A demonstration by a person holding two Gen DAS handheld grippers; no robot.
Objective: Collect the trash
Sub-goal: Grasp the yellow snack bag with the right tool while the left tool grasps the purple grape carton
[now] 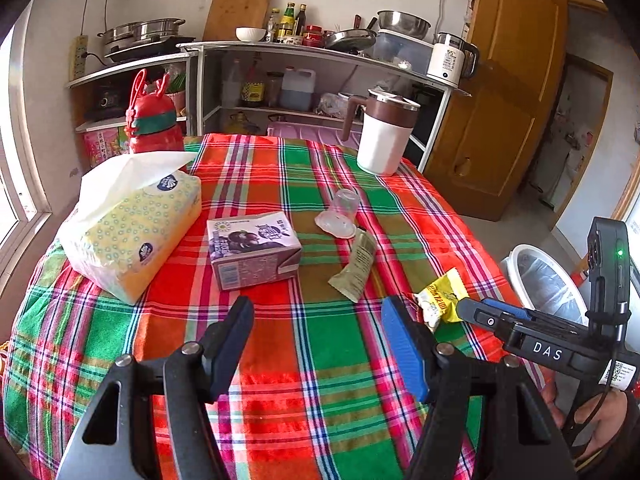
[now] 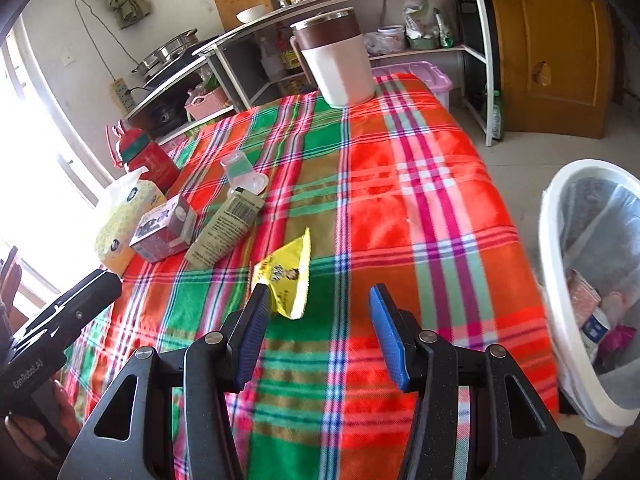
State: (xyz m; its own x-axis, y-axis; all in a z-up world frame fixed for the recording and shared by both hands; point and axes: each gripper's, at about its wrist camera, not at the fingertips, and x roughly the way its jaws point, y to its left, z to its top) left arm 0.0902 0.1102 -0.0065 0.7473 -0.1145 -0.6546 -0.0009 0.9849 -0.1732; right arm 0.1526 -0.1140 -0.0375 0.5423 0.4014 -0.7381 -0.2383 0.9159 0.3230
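Observation:
On the plaid tablecloth (image 1: 320,320) lie a purple drink carton (image 1: 254,250), a clear plastic cup (image 1: 340,210) on its side, a green sachet (image 1: 356,266) and a yellow snack wrapper (image 1: 440,296). My left gripper (image 1: 318,316) hovers open over bare cloth, short of the carton. My right gripper (image 2: 318,302) is open too, its left pad just beside the yellow wrapper (image 2: 288,276), with nothing between the fingers. The carton (image 2: 164,234), sachet (image 2: 224,232) and cup (image 2: 240,170) lie further left in the right wrist view. A lined white trash bin (image 2: 592,280) stands on the floor to the table's right.
A tissue pack (image 1: 132,220), red bottle (image 1: 154,124) and brown-and-white jug (image 1: 384,132) also stand on the table. Metal shelves (image 1: 320,52) with cookware are behind, a wooden door (image 1: 512,92) to the right. The bin (image 1: 544,280) holds some trash.

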